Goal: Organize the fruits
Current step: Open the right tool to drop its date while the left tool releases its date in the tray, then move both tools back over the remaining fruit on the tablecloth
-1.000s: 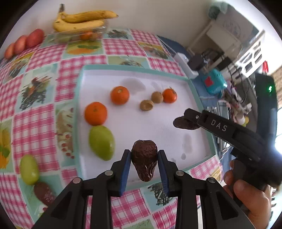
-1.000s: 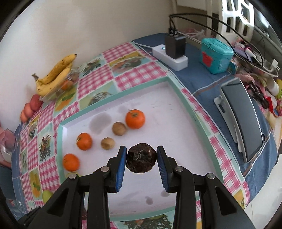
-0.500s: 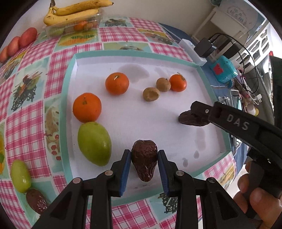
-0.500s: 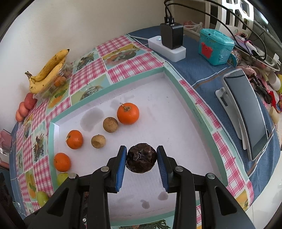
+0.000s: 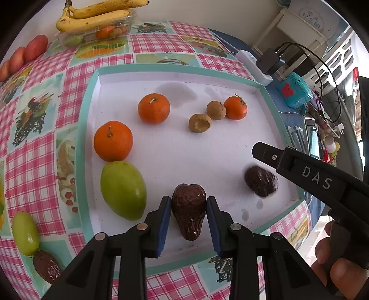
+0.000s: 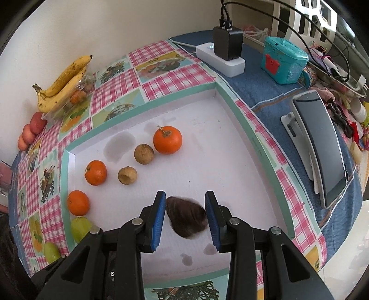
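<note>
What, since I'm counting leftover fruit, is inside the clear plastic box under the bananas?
Through the clear plastic box, an orange fruit, small brown fruits and something green show. The bananas lying on top cover the rest.

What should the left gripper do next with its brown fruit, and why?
Probably finish letting go: the left gripper's jaws are opening around the dark brown fruit, low over the white tray beside the green fruit.

The near brown fruit (image 5: 188,213) looks glossy and wrinkled, the green fruit (image 5: 123,189) smooth and waxy. The tray (image 5: 80,147) floor is matt white (finely textured), beside the smooth printed tablecloth (image 5: 34,147).
</note>
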`<state>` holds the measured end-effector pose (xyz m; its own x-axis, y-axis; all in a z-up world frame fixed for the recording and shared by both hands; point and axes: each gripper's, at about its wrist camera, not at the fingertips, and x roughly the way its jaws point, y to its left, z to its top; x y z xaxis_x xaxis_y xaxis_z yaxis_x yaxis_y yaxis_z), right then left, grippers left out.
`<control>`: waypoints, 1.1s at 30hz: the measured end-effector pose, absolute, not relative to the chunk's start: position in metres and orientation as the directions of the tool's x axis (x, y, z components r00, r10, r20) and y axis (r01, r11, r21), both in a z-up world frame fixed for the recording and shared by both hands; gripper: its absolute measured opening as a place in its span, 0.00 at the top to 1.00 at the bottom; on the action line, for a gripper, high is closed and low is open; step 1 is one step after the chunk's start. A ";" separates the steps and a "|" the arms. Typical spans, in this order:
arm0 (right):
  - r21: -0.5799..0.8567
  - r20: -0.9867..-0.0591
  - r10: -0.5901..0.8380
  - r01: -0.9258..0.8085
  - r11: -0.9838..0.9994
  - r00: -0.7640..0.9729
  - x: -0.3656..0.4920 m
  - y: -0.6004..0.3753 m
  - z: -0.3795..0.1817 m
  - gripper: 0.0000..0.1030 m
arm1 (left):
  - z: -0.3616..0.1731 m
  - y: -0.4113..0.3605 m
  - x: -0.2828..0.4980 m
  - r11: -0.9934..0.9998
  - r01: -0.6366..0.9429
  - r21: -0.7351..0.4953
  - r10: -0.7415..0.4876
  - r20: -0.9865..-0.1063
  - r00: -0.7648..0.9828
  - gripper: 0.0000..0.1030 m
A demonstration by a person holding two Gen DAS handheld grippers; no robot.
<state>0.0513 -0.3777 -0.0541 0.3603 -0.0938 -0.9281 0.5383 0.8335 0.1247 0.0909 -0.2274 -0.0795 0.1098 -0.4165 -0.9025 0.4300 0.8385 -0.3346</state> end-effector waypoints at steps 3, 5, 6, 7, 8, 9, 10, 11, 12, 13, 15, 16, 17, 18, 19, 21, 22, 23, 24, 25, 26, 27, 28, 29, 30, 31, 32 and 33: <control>0.123 -0.928 -0.094 0.535 0.836 0.360 0.052 -0.377 -0.054 0.64 | -0.080 -0.227 0.092 0.841 0.429 -0.330 -0.410 -0.906 0.106 0.65; 0.122 -0.928 -0.091 0.527 0.841 0.361 0.053 -0.375 -0.054 0.64 | -0.081 -0.228 0.092 0.844 0.433 -0.318 -0.399 -0.911 0.107 0.65; 0.120 -0.930 -0.091 0.526 0.842 0.357 0.054 -0.374 -0.055 0.64 | -0.081 -0.228 0.092 0.844 0.434 -0.316 -0.396 -0.912 0.107 0.64; 0.119 -0.930 -0.090 0.526 0.842 0.355 0.054 -0.374 -0.056 0.64 | -0.080 -0.228 0.092 0.843 0.435 -0.316 -0.396 -0.912 0.106 0.63; 0.120 -0.931 -0.089 0.527 0.842 0.354 0.054 -0.375 -0.056 0.64 | -0.080 -0.228 0.091 0.842 0.437 -0.317 -0.399 -0.911 0.107 0.58; 0.118 -0.932 -0.090 0.528 0.841 0.352 0.054 -0.375 -0.057 0.62 | -0.079 -0.228 0.091 0.840 0.440 -0.317 -0.400 -0.910 0.110 0.48; 0.118 -0.931 -0.092 0.530 0.840 0.353 0.053 -0.376 -0.057 0.60 | -0.076 -0.229 0.090 0.838 0.445 -0.315 -0.403 -0.908 0.116 0.46; 0.118 -0.931 -0.093 0.531 0.839 0.354 0.053 -0.376 -0.057 0.56 | -0.075 -0.229 0.090 0.837 0.451 -0.312 -0.403 -0.907 0.121 0.45; 0.119 -0.930 -0.095 0.533 0.838 0.356 0.053 -0.377 -0.056 0.53 | -0.073 -0.229 0.090 0.836 0.456 -0.305 -0.400 -0.908 0.126 0.45; 0.119 -0.929 -0.097 0.535 0.837 0.358 0.052 -0.377 -0.056 0.53 | -0.071 -0.228 0.089 0.835 0.461 -0.299 -0.398 -0.908 0.132 0.45; 0.117 -0.927 -0.102 0.538 0.835 0.360 0.052 -0.378 -0.055 0.52 | -0.067 -0.228 0.089 0.838 0.465 -0.286 -0.390 -0.910 0.143 0.41; 0.115 -0.927 -0.107 0.542 0.832 0.361 0.052 -0.379 -0.055 0.51 | -0.065 -0.227 0.089 0.839 0.464 -0.285 -0.390 -0.909 0.147 0.40; 0.112 -0.926 -0.112 0.546 0.831 0.360 0.052 -0.380 -0.054 0.49 | -0.064 -0.226 0.089 0.840 0.462 -0.285 -0.391 -0.908 0.149 0.37; 0.105 -0.926 -0.119 0.549 0.829 0.357 0.052 -0.380 -0.054 0.41 | -0.062 -0.225 0.089 0.841 0.460 -0.285 -0.391 -0.907 0.153 0.35; 0.101 -0.926 -0.124 0.551 0.828 0.356 0.051 -0.381 -0.054 0.37 | -0.060 -0.224 0.089 0.843 0.458 -0.282 -0.390 -0.907 0.159 0.33; 0.098 -0.926 -0.127 0.551 0.829 0.355 0.051 -0.382 -0.054 0.37 | -0.056 -0.220 0.090 0.847 0.458 -0.271 -0.384 -0.907 0.175 0.32; 0.095 -0.926 -0.130 0.552 0.829 0.354 0.051 -0.382 -0.054 0.37 | -0.054 -0.219 0.090 0.849 0.457 -0.267 -0.383 -0.906 0.181 0.31; 0.091 -0.926 -0.133 0.552 0.829 0.353 0.051 -0.382 -0.055 0.35 | -0.052 -0.217 0.090 0.850 0.454 -0.267 -0.383 -0.905 0.185 0.30; 0.085 -0.926 -0.138 0.553 0.829 0.351 0.051 -0.382 -0.055 0.30 | -0.050 -0.216 0.090 0.849 0.452 -0.274 -0.390 -0.902 0.186 0.29; 0.081 -0.925 -0.144 0.553 0.829 0.351 0.051 -0.382 -0.054 0.27 | -0.048 -0.214 0.090 0.848 0.448 -0.282 -0.398 -0.898 0.187 0.29; 0.080 -0.924 -0.145 0.553 0.829 0.352 0.051 -0.382 -0.054 0.27 | -0.045 -0.211 0.090 0.848 0.444 -0.290 -0.406 -0.894 0.191 0.28; 0.081 -0.923 -0.147 0.553 0.829 0.355 0.051 -0.382 -0.053 0.27 | -0.043 -0.210 0.091 0.849 0.439 -0.295 -0.411 -0.890 0.196 0.27; 0.081 -0.922 -0.148 0.553 0.829 0.357 0.051 -0.381 -0.053 0.27 | -0.039 -0.206 0.092 0.852 0.431 -0.297 -0.415 -0.886 0.208 0.26; 0.079 -0.922 -0.151 0.553 0.830 0.358 0.051 -0.381 -0.053 0.27 | -0.037 -0.205 0.094 0.856 0.424 -0.297 -0.415 -0.883 0.219 0.23; 0.074 -0.921 -0.155 0.553 0.830 0.356 0.051 -0.381 -0.052 0.27 | -0.034 -0.202 0.095 0.864 0.409 -0.293 -0.407 -0.886 0.224 0.21; 0.072 -0.922 -0.157 0.553 0.830 0.355 0.051 -0.381 -0.053 0.27 | -0.031 -0.197 0.097 0.871 0.394 -0.293 -0.405 -0.882 0.240 0.20; 0.070 -0.922 -0.157 0.552 0.831 0.354 0.051 -0.381 -0.053 0.26 | -0.030 -0.192 0.100 0.878 0.379 -0.293 -0.402 -0.880 0.252 0.20; 0.071 -0.922 -0.156 0.552 0.831 0.354 0.052 -0.380 -0.053 0.26 | -0.029 -0.187 0.103 0.886 0.360 -0.292 -0.397 -0.879 0.263 0.19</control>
